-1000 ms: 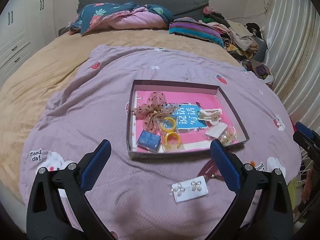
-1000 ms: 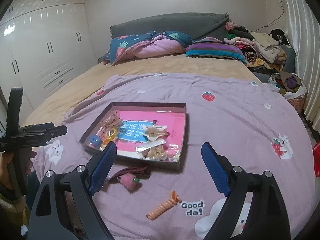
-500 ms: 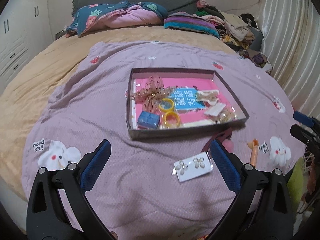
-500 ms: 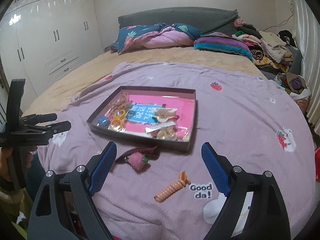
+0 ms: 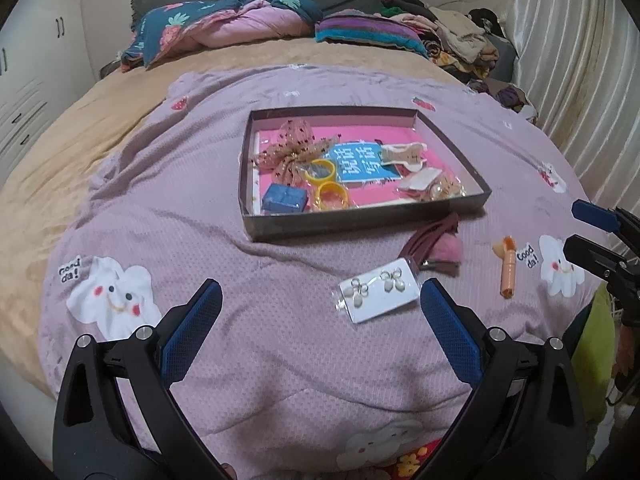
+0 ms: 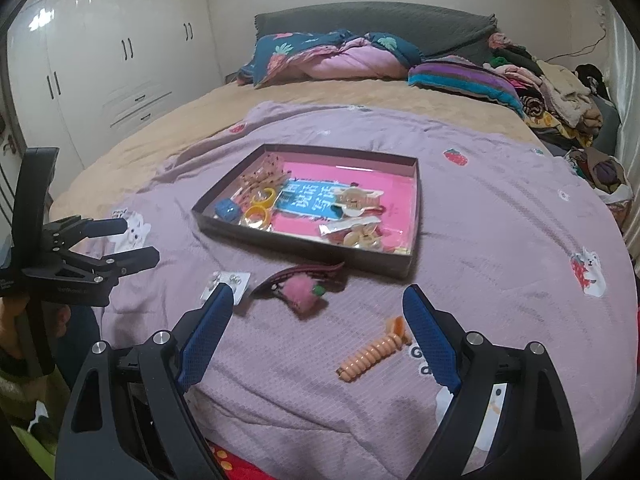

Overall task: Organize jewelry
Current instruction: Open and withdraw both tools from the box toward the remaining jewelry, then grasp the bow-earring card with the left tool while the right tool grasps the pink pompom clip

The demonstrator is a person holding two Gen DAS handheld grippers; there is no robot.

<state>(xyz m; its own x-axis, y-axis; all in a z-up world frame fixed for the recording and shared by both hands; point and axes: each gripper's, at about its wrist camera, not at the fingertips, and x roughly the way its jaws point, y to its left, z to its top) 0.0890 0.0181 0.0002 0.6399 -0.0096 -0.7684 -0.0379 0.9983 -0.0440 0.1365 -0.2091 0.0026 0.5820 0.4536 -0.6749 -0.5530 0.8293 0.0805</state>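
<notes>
A shallow dark box (image 5: 362, 222) (image 6: 304, 246) with a pink floor lies on the purple blanket. It holds a lace bow (image 5: 294, 152), yellow rings (image 5: 330, 196), a blue case (image 5: 284, 199) and packets. On the blanket in front lie a white earring card (image 5: 380, 296) (image 6: 228, 284), a maroon clip with a pink pompom (image 5: 438, 246) (image 6: 302, 284) and an orange spiral clip (image 5: 508, 266) (image 6: 372, 356). My left gripper (image 5: 320, 300) is open and empty, just left of the earring card. My right gripper (image 6: 316, 304) is open and empty, above the pompom clip.
Pillows and a folded quilt (image 5: 232, 28) lie at the bed's head. A pile of clothes (image 5: 452, 40) is at the far right, by curtains (image 5: 580, 80). White wardrobes (image 6: 100, 68) stand on the left. The blanket's near edge drops off below both grippers.
Both grippers have drawn back and up from the box. The earring card, pompom clip and orange clip now show fully in front of the fingers. Both stay open.
</notes>
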